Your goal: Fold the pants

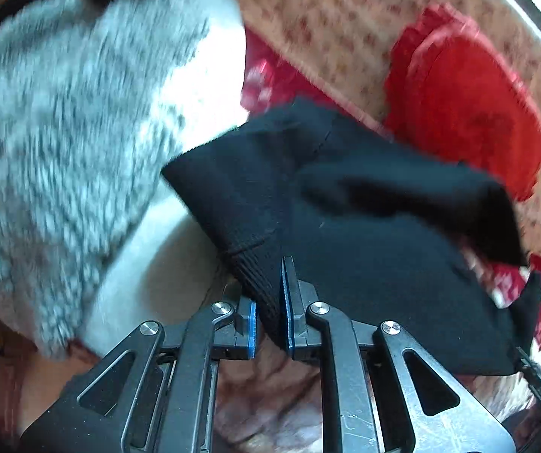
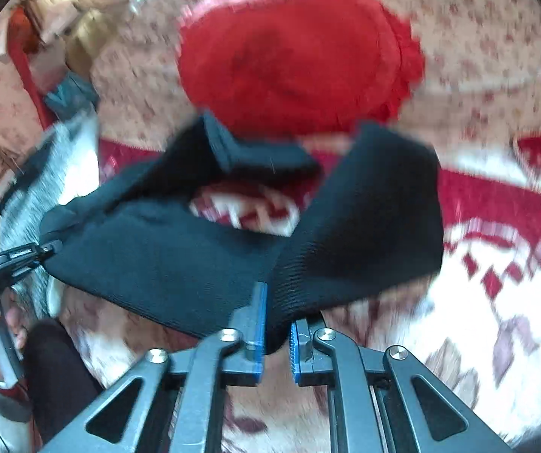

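so far both the left gripper [image 1: 268,313] and right gripper [image 2: 276,324] only pinch the black pants [image 2: 164,253] in the air, legs dangling toward 12 o'clock, no fold visible yet.

Black pants [image 1: 365,249]; red cushion [image 2: 289,60]; red-white patterned blanket [image 2: 497,264].

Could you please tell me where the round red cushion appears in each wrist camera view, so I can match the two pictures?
Left wrist: red cushion sits upper right, beyond the black pants.
Right wrist: red cushion fills the top centre, directly above the pants.
Shared landmark: the beige floral fabric around the cushion.
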The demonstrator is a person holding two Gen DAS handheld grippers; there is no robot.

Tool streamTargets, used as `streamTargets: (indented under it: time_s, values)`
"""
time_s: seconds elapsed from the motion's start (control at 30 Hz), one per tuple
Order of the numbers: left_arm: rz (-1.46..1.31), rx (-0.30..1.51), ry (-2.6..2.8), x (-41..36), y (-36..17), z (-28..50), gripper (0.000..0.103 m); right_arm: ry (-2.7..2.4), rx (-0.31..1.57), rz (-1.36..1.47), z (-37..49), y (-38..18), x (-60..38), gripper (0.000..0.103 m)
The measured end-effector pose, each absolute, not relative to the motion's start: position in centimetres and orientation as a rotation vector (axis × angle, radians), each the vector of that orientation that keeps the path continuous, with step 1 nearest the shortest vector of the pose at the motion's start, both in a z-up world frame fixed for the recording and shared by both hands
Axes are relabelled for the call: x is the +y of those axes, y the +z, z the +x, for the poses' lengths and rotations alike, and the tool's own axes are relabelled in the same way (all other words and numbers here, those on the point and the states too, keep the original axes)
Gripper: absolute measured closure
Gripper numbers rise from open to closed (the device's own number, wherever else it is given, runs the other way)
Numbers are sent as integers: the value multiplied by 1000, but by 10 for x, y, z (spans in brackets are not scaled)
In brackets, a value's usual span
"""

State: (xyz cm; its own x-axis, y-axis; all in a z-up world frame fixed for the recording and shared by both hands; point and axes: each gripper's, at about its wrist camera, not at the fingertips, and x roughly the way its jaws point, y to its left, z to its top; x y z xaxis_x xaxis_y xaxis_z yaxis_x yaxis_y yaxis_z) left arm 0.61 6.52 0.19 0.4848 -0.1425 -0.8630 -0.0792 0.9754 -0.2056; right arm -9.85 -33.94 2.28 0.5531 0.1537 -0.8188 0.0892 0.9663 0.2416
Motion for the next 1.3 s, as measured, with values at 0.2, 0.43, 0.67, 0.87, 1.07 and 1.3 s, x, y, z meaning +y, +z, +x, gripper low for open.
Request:
streamTargets:
  time_s: [0.2, 0.43, 0.67, 0.87, 1.07, 1.3]
  values:
    - [-203, 1038, 8, 78, 18, -14, 83, -8, 1075, 371, -112, 0, -362, 65]
    - [-149, 952, 29, 79, 52, -38, 83, -138, 970, 377, -135, 30, -407, 62]
    - [-124, 979, -71, 38, 52, -39, 80, -225, 974, 376, -102, 21, -428, 62]
    - [-77, 1014, -179, -22, 35, -31, 71, -238, 1022, 366, -75, -6, -433, 62]
    - [-24, 1073, -218, -64, 12, -13, 71, -233, 948, 241, -78, 8, -422, 98]
    - [-10, 1070, -231, -70, 9, -18, 71, -331, 923, 222, -131, 40, -449, 98]
